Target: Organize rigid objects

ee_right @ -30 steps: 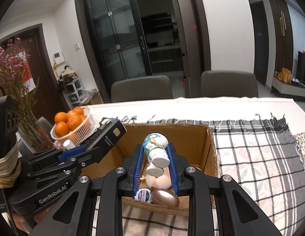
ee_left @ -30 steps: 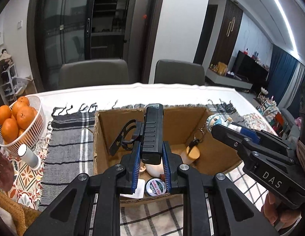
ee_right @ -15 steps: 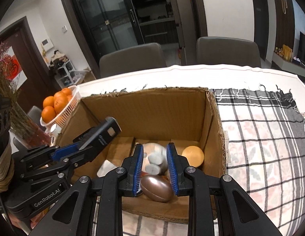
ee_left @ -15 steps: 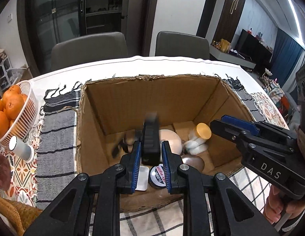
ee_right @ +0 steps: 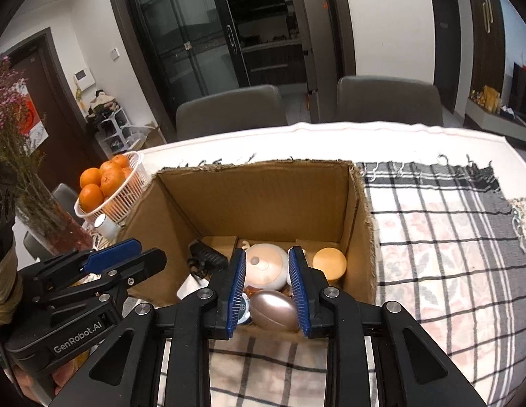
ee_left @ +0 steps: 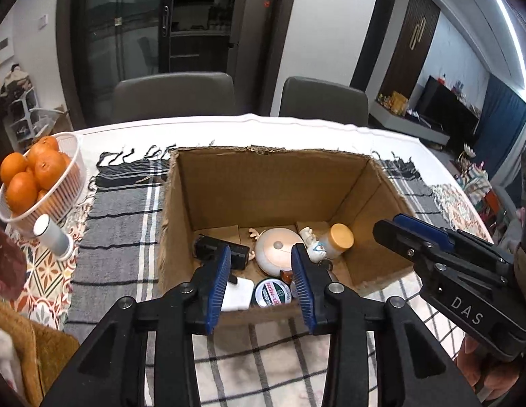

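An open cardboard box (ee_left: 269, 183) stands on the checked cloth. On its floor lie a black device (ee_left: 222, 249), a round white lidded piece (ee_left: 276, 249), a small white figurine (ee_left: 314, 244), a wooden-lidded jar (ee_left: 341, 237), a round tin (ee_left: 272, 292) and a gold egg shape (ee_right: 273, 310). My left gripper (ee_left: 259, 254) hovers over the box's near edge, its jaws opening with nothing between them. My right gripper (ee_right: 267, 257) hangs over the near right part of the box, its jaws also opening and empty. Each gripper shows at the edge of the other's view.
A white basket of oranges (ee_left: 42, 183) and a small white cylinder (ee_left: 52, 237) stand left of the box. A vase of dried flowers (ee_right: 29, 183) is at the far left. Two grey chairs (ee_left: 174, 98) stand behind the table. Checked cloth (ee_right: 432, 237) lies to the box's right.
The left gripper let go of the black device and the right let go of the figurine. Both now lie in the box, and both pairs of jaws stand apart.
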### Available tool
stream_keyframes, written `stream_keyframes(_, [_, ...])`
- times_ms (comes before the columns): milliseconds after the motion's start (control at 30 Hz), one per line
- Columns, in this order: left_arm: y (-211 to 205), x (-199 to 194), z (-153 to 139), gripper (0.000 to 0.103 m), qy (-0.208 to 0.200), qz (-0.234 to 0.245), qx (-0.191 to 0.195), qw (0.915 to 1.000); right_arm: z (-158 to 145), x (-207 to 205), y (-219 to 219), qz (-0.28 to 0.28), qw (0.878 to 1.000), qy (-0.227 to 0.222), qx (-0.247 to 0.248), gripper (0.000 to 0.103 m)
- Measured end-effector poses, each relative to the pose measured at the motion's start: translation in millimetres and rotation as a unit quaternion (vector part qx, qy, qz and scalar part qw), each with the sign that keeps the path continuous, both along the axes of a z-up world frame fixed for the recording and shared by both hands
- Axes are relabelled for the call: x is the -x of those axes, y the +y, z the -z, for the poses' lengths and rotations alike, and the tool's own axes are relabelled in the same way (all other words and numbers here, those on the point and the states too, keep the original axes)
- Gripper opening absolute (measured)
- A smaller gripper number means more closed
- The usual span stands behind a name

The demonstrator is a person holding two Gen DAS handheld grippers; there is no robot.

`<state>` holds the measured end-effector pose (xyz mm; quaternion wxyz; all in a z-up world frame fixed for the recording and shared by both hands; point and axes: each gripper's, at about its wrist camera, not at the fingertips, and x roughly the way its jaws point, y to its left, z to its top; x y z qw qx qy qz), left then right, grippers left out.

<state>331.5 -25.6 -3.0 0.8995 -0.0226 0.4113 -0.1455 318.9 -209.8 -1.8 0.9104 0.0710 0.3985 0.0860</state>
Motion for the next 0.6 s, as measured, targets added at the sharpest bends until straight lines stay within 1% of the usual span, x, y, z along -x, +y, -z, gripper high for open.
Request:
stream_keyframes(200, [7, 36, -15, 0.042, -0.024, -0.013, 0.005, 0.9996, -21, 37, 4, 0.009, 0.999, -0.034, 0.012, 0.029])
stream_keyframes(300, [9, 57, -25, 0.048, -0.043, -0.013, 0.001, 0.999, -29, 56, 5, 0.013, 0.999, -0.046, 0.014, 0.029])
stream_keyframes(367, [10, 76, -32, 0.055, -0.066, -0.016, -0.008, 0.9977, -33, 71, 5, 0.015, 0.998, -0.055, 0.013, 0.029])
stream_keyframes(400, [11, 84, -36, 0.056, -0.075, -0.018, -0.013, 0.9969, -35, 78, 6, 0.016, 0.998, -0.059, 0.014, 0.029])
stream_keyframes(467, [14, 99, -40, 0.063, -0.089, -0.023, -0.016, 0.9956, -41, 94, 7, 0.019, 0.997, -0.071, 0.018, 0.029])
stream_keyframes(500, [15, 108, -43, 0.064, -0.098, -0.026, -0.018, 0.9946, -43, 100, 8, 0.021, 0.997, -0.075, 0.019, 0.03])
stream_keyframes(567, [16, 123, -47, 0.071, -0.114, -0.032, -0.023, 0.9927, -48, 115, 8, 0.025, 0.996, -0.085, 0.023, 0.041])
stream_keyframes(600, [16, 131, -49, 0.071, -0.122, -0.035, -0.026, 0.9916, -50, 122, 8, 0.026, 0.995, -0.09, 0.024, 0.043])
